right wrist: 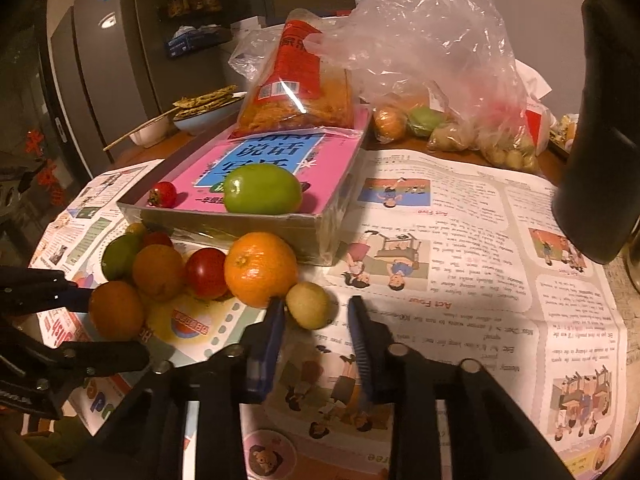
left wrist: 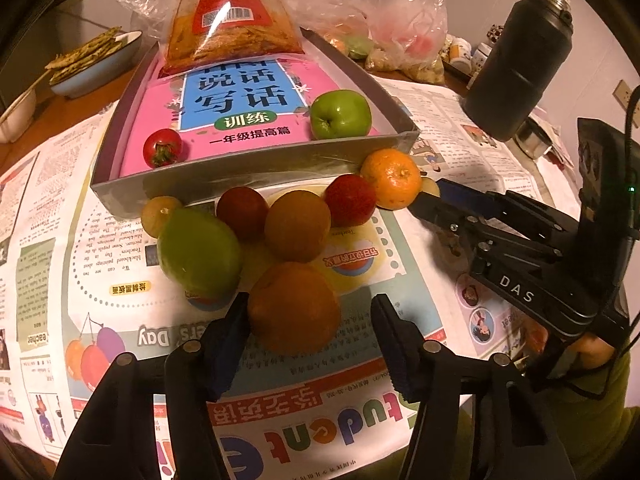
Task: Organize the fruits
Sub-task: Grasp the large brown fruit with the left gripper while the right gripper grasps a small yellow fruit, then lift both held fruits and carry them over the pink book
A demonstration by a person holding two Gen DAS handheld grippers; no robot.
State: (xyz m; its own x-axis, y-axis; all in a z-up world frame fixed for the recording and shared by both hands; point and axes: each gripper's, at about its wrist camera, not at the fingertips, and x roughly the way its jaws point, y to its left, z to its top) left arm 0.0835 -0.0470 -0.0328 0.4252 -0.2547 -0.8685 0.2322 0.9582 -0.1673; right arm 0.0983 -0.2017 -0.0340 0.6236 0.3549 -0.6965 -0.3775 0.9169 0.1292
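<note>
left gripper (left wrist: 306, 316): fingers spread on either side of the nearest orange (left wrist: 294, 308), left pad touching it, right pad apart. right gripper (right wrist: 316, 312): fingers spread around a small yellow-green fruit (right wrist: 308, 305), neither pad touching it. fruit pile on the newspaper-covered surface (right wrist: 460, 264), just in front of the grey tray (left wrist: 256, 178): green fruit (left wrist: 198, 252) at 9 o'clock of the pile, red fruit (left wrist: 242, 212) and second orange (left wrist: 298, 226) at centre, bright mandarin (left wrist: 392, 180) at 2 o'clock. inside the tray, on a pink book (left wrist: 240, 108): green apple (left wrist: 340, 114) at its 4 o'clock corner, small tomato (left wrist: 162, 148) at 7 o'clock. snack bag (left wrist: 236, 20) at the tray's 12 o'clock end; dark flask (left wrist: 520, 64) at 2 o'clock.
</note>
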